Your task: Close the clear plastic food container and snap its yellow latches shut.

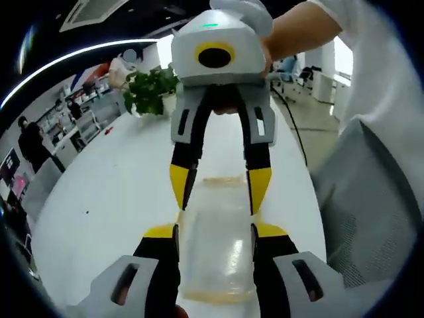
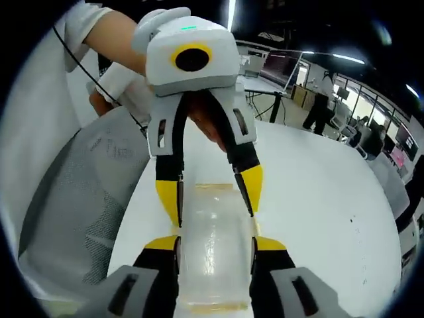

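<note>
White table [image 1: 112, 199] carries clear container [image 1: 217, 245], lid on, lying between two facing grippers. Left gripper [image 1: 215, 240] clamps near end of container by long sides; right gripper [image 2: 215, 246] clamps opposite end likewise. Grey chair [image 2: 86, 199] beside table. Potted plant [image 1: 151, 89] at far end.

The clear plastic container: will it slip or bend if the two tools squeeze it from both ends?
The container looks smooth and glossy, so it may slip on the white table. Its thin clear walls probably flex under pressure. It seems empty, so likely light.
</note>
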`<move>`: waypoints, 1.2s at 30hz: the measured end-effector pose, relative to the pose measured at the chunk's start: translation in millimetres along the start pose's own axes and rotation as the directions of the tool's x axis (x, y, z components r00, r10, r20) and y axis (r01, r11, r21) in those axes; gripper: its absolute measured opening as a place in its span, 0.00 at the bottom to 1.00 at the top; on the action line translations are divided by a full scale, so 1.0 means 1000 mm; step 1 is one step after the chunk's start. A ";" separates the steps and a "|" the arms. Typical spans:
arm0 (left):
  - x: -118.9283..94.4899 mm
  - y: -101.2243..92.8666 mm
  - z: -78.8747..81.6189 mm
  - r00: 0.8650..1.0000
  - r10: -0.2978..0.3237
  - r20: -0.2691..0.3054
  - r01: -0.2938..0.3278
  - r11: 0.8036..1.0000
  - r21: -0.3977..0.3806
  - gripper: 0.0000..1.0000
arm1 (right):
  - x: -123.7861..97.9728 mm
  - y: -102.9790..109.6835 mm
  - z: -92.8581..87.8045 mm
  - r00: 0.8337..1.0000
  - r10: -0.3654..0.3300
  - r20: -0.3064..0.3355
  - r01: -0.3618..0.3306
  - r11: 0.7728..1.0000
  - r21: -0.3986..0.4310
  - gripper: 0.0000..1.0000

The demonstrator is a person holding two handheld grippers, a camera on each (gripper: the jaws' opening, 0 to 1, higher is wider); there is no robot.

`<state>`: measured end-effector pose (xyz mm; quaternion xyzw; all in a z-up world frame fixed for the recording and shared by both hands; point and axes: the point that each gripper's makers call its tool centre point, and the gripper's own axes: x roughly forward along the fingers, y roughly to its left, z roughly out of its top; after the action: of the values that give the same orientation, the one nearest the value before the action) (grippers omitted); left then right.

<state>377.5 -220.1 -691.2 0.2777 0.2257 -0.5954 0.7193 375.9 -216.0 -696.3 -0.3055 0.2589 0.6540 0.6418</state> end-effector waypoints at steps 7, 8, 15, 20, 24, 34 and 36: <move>0.005 -0.005 0.000 0.999 -0.038 0.004 0.038 0.999 -0.015 0.39 | 0.005 0.000 -0.003 1.000 0.019 -0.019 -0.019 1.000 -0.015 0.39; 0.005 -0.005 0.000 0.999 -0.035 0.005 0.035 0.999 -0.018 0.39 | 0.005 0.000 -0.004 1.000 0.021 -0.022 -0.022 1.000 -0.015 0.39; 0.007 -0.007 0.000 0.999 -0.027 0.022 0.028 0.998 -0.062 0.40 | 0.010 -0.001 -0.012 0.998 0.037 -0.047 -0.038 0.999 -0.025 0.38; 0.014 -0.017 -0.008 0.999 -0.039 -0.006 0.038 0.998 -0.051 0.43 | 0.011 -0.002 -0.012 0.998 0.046 -0.050 -0.048 0.998 -0.027 0.39; 0.014 -0.016 -0.007 1.000 -0.024 -0.004 0.024 0.999 -0.048 0.44 | 0.014 -0.007 -0.014 0.997 0.046 -0.057 -0.048 0.999 -0.025 0.40; 0.015 -0.019 -0.015 1.000 -0.009 -0.023 0.007 0.998 -0.061 0.49 | 0.018 -0.012 -0.017 0.996 0.061 -0.070 -0.062 0.998 -0.012 0.46; 0.015 -0.021 -0.015 1.000 -0.008 -0.022 0.007 0.998 -0.059 0.49 | 0.019 -0.012 -0.018 0.995 0.068 -0.073 -0.068 0.998 -0.006 0.48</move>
<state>360.1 -223.7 -714.8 0.2620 0.2520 -0.5881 0.7225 389.6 -215.7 -722.0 -0.3229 0.2896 0.6650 0.6080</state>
